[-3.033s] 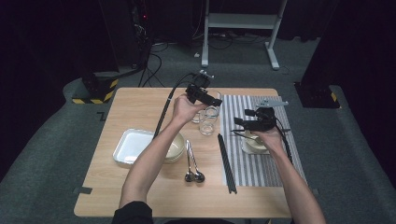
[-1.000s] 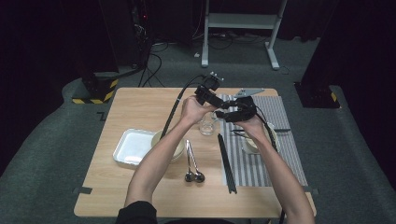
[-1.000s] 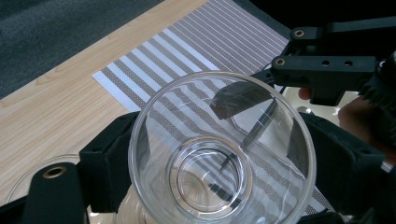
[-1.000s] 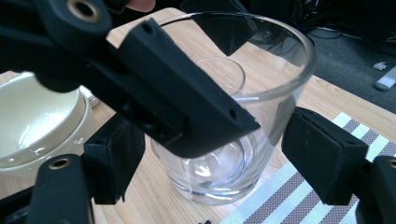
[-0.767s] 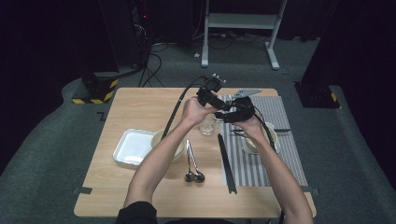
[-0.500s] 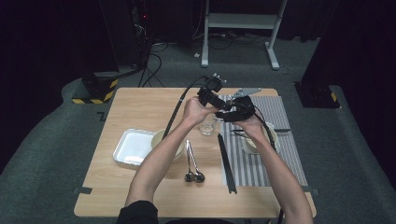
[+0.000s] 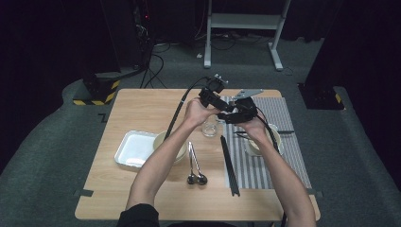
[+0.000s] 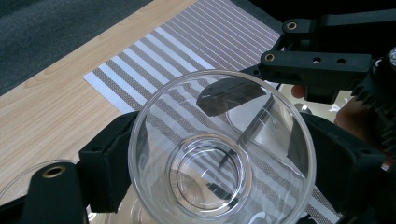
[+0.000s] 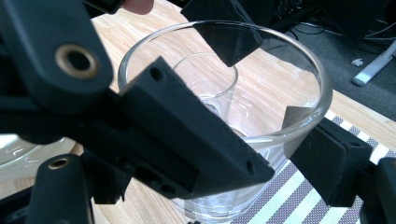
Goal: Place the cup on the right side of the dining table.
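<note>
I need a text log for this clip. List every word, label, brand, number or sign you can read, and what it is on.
None can be read: no print shows on the glass, the striped mat, the left gripper or the right gripper.
A dark mark on the floor by the table is too small to read.

At the centre of the high view, the left matte black plastic gripper (image 7: 218, 101) trailed a thick black cable. The right matte black gripper (image 7: 240, 113) carried a grey three-cornered plate. Brass-ringed screw holes dotted their blocky jaws. Forearms were bare.
</note>
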`<state>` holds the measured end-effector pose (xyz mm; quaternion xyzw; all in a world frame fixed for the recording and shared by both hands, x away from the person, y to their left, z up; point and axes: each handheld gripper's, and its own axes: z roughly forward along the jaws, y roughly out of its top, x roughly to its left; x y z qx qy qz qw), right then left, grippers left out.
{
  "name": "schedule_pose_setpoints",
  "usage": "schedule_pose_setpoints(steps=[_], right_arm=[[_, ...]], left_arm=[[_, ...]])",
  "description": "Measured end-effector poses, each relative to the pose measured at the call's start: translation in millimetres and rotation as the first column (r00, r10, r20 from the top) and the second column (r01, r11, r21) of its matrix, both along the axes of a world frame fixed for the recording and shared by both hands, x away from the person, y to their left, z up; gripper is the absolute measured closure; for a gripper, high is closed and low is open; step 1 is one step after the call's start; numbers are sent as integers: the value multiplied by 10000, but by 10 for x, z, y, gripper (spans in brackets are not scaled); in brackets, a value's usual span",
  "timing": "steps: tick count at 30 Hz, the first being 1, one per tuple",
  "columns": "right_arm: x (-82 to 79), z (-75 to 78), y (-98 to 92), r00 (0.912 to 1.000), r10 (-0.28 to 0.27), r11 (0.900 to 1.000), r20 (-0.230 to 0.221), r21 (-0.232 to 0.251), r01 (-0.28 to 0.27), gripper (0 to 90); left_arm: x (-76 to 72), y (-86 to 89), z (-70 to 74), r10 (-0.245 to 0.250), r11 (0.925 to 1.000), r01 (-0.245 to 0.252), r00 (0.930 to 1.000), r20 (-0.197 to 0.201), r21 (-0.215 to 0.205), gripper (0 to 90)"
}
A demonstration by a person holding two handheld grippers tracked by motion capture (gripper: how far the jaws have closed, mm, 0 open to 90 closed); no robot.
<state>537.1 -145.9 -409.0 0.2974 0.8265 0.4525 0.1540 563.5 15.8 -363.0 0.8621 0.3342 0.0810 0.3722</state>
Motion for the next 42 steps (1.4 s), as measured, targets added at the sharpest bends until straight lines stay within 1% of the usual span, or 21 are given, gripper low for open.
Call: schedule_pose_setpoints(steps=[3, 10, 13, 17, 19, 20, 23, 29, 32, 37, 42], right_arm=[[-1, -3, -3, 10000, -1, 10000, -35, -24, 1, 209], [-2, 4, -5, 10000, -9, 10000, -36, -33, 9, 209], [-3, 9, -10, 9999, 48, 10000, -106, -22, -48, 209], [0, 17, -9, 9999, 79, 10000, -133, -23, -79, 210], [1, 19, -8, 9999, 64, 10000, -117, -50, -65, 209], [1, 17, -7, 9999, 74, 9999, -107, -74, -75, 209], [-2, 16, -1, 9999, 80, 9999, -129, -90, -81, 209], [1, 11, -21, 9998, 3, 10000, -186, -86, -5, 210], [0, 12, -23, 9998, -20, 10000, -187, -55, 19, 210], [0, 11, -15, 9998, 0, 10000, -185, -45, 0, 210], [-6, 14, -12, 9999, 19, 10000, -143, -83, -21, 210]], left_arm=[[-6, -6, -5, -2, 10000, 2, 10000, 27, 42, 182], [4, 10, -7, -87, 9999, 86, 9999, -62, -148, 179], [-6, 11, -1, -124, 9999, 123, 9999, -16, -110, 178], [-2, 20, 5, -75, 9998, 75, 10000, -6, -193, 175], [-4, 24, 6, -52, 9998, 51, 10000, -76, -178, 176], [-11, 24, 7, -18, 9999, 17, 10000, -59, -146, 176], [-33, 19, 13, 15, 10000, -15, 9999, 162, -23, 174], [-35, 51, 44, 86, 9995, -81, 9998, 177, -295, 153], [-44, 63, 50, 105, 9994, -99, 9998, 175, -327, 148], [-52, 80, 72, 137, 9994, -126, 9994, 327, -313, 147], [-59, 82, 80, 167, 9994, -156, 9992, 365, -295, 138]])
